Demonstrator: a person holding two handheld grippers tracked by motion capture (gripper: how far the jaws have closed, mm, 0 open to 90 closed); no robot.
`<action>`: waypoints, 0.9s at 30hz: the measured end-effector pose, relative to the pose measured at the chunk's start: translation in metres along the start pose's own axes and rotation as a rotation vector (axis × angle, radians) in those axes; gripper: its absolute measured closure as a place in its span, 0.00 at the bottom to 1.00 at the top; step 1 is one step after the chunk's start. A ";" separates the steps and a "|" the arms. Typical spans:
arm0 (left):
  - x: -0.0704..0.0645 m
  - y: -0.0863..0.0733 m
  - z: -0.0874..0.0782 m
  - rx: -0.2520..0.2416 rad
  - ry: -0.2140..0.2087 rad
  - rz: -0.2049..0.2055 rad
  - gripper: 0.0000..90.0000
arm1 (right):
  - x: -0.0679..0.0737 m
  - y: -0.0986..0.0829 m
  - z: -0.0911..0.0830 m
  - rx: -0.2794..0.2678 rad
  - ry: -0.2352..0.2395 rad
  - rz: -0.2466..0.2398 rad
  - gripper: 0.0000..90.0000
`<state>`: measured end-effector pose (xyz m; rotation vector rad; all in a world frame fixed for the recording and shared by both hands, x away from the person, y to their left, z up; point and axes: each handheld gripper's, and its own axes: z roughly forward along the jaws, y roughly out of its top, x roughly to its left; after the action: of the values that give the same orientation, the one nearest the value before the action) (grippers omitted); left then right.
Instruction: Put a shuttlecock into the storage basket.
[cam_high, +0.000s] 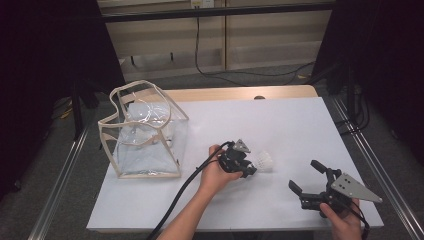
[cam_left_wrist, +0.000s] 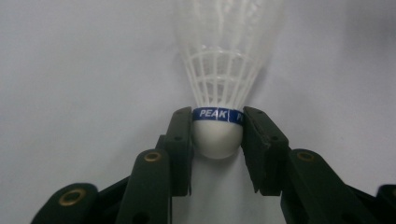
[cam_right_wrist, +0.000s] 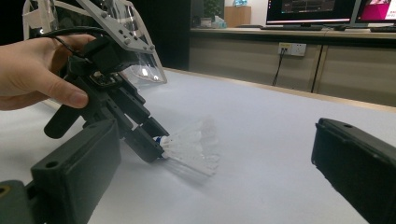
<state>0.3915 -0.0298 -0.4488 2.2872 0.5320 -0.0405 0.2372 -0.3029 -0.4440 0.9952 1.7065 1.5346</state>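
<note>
A white plastic shuttlecock (cam_high: 264, 162) lies on the white table, its skirt pointing right. My left gripper (cam_high: 248, 170) is shut on its round cork base. In the left gripper view both black jaws press the cork of the shuttlecock (cam_left_wrist: 217, 135) just below its blue band, at my left gripper (cam_left_wrist: 217, 140). My right gripper (cam_high: 306, 176) rests near the table's front right, open with nothing between its fingers. The right gripper view, from my right gripper (cam_right_wrist: 205, 177), shows the shuttlecock (cam_right_wrist: 190, 145) held low over the table by the left gripper (cam_right_wrist: 156, 143).
A clear plastic bag with beige trim (cam_high: 144, 131) stands open at the table's left. The table's wooden back edge (cam_high: 240, 93) runs behind it. Cables lie on the floor beyond. Black curtains hang at both sides.
</note>
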 end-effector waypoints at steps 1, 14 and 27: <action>0.000 0.000 -0.001 -0.003 -0.015 -0.013 0.73 | 0.000 0.000 0.000 0.000 0.000 0.000 0.02; 0.000 -0.002 -0.018 -0.014 -0.084 -0.114 0.73 | 0.000 0.000 0.000 -0.001 0.000 -0.001 0.02; 0.002 -0.003 -0.039 0.010 -0.098 -0.136 0.73 | 0.001 0.000 0.000 0.000 0.000 -0.004 0.02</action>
<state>0.3872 0.0004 -0.4236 2.2427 0.6364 -0.2210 0.2371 -0.3021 -0.4440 0.9918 1.7070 1.5321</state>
